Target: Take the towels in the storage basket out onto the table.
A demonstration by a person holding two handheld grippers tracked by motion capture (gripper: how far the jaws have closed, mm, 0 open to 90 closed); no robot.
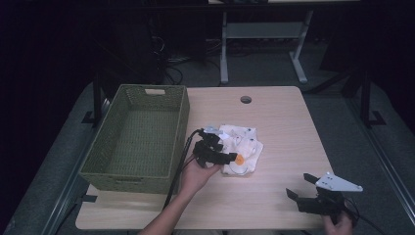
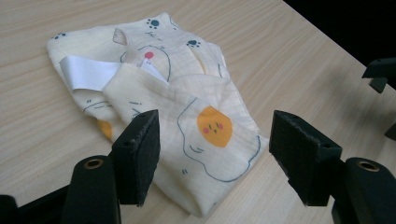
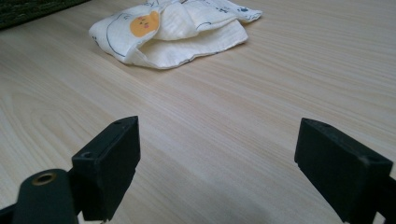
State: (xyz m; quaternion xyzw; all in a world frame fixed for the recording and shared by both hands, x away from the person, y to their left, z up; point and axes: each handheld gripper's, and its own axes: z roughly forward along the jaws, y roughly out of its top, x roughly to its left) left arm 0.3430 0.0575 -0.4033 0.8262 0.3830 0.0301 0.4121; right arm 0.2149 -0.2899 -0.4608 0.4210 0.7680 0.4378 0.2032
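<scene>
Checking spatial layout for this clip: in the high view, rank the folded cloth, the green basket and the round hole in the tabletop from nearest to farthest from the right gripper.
From the right gripper, at the table's near right corner, jaws open:
1. Folded cloth, mid-table, up and to the left.
2. Round hole, at the far edge, beyond the cloth.
3. Green basket, along the left side; its near right corner comes close to the hole's range, its middle is clearly farther.

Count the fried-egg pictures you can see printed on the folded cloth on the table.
2: one on the cloth between the left gripper jaws, one partly hidden behind a jaw. Folds may hide more.
</scene>
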